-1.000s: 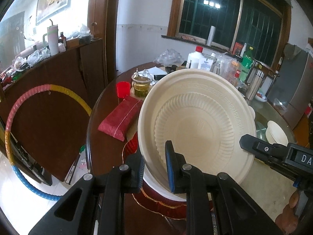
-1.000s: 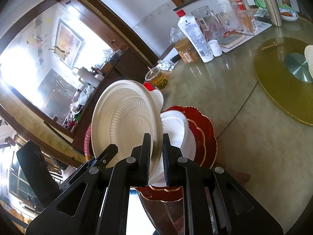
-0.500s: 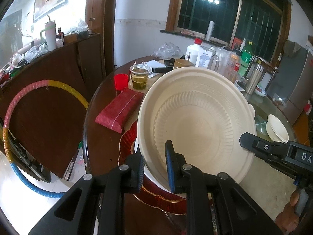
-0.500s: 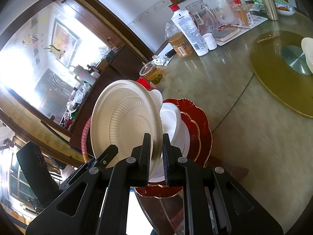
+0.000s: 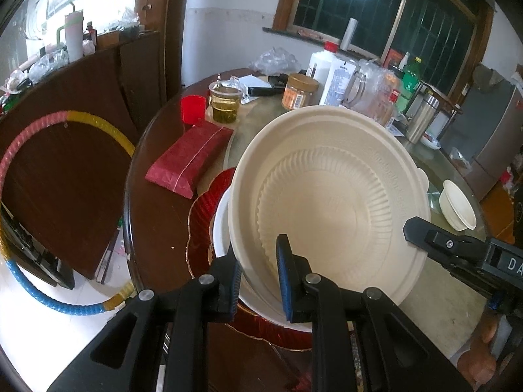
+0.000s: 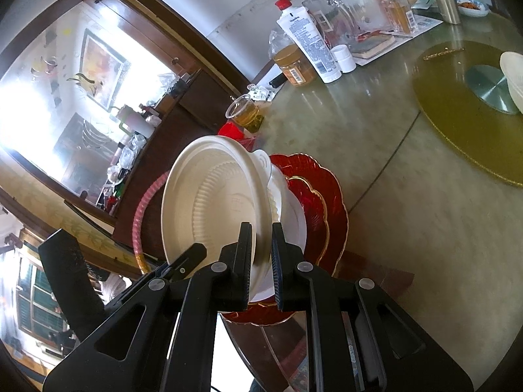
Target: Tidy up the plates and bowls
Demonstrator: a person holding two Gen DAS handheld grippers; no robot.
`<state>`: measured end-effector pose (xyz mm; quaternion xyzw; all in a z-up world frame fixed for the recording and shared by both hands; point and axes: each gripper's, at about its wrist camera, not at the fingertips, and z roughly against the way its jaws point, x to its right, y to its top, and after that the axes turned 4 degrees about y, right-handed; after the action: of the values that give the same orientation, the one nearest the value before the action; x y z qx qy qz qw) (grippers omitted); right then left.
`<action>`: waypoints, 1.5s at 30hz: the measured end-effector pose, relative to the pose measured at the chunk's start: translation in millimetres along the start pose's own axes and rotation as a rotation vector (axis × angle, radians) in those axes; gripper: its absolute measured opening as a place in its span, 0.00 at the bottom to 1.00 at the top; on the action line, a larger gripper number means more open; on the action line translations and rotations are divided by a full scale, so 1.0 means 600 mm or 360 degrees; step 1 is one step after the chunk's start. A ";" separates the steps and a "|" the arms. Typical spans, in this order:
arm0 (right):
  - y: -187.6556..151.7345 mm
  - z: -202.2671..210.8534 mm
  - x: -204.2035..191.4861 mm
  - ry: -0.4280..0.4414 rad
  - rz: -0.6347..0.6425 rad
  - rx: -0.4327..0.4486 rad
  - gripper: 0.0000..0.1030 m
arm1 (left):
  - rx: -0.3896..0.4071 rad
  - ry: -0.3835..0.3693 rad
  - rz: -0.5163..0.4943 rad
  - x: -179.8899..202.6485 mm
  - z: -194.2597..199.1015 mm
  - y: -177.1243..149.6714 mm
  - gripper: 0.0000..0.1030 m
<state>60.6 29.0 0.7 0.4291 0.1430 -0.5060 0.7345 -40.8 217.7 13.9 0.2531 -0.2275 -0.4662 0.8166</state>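
A large cream ribbed plate point(image 5: 330, 202) point(image 6: 215, 205) hangs tilted just above a stack at the table's near edge. The stack is a white plate point(image 5: 220, 228) point(image 6: 294, 225) on gold-rimmed red plates point(image 5: 204, 215) point(image 6: 330, 209). My left gripper point(image 5: 260, 281) is shut on the cream plate's near rim. My right gripper point(image 6: 261, 254) is shut on the rim at another spot, and it shows in the left wrist view as a black arm point(image 5: 457, 251). A small cream bowl point(image 5: 457, 205) point(image 6: 513, 75) sits farther back on the table.
A red packet point(image 5: 189, 160), a red cup point(image 5: 193, 109) and a cup of tea point(image 5: 225, 104) lie left of the stack. Bottles, jars and a jug point(image 6: 343, 23) crowd the far side. A gold turntable point(image 6: 457, 114) fills the middle. A hula hoop point(image 5: 65, 307) leans beyond the table edge point(image 5: 130, 196).
The cream plate has tipped a little lower over the stack, and the left wrist view has pitched downward. Both grips on its rim stay the same.
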 end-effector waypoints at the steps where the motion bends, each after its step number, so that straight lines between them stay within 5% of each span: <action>1: 0.000 -0.001 0.001 -0.0002 -0.0002 -0.0002 0.11 | -0.0006 -0.0005 0.0002 0.000 0.000 -0.001 0.19; 22: 0.011 -0.018 -0.004 -0.0005 0.0001 -0.0105 0.11 | 0.0029 0.0082 -0.0024 0.006 0.005 0.001 0.19; 45: 0.031 -0.030 -0.023 -0.0072 0.0056 -0.0271 0.11 | -0.0018 0.0051 -0.0017 -0.004 0.005 0.015 0.18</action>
<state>74.6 53.9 8.1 0.3561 0.1612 -0.4885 0.7801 -38.2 223.2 21.5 0.2571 -0.2104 -0.4676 0.8191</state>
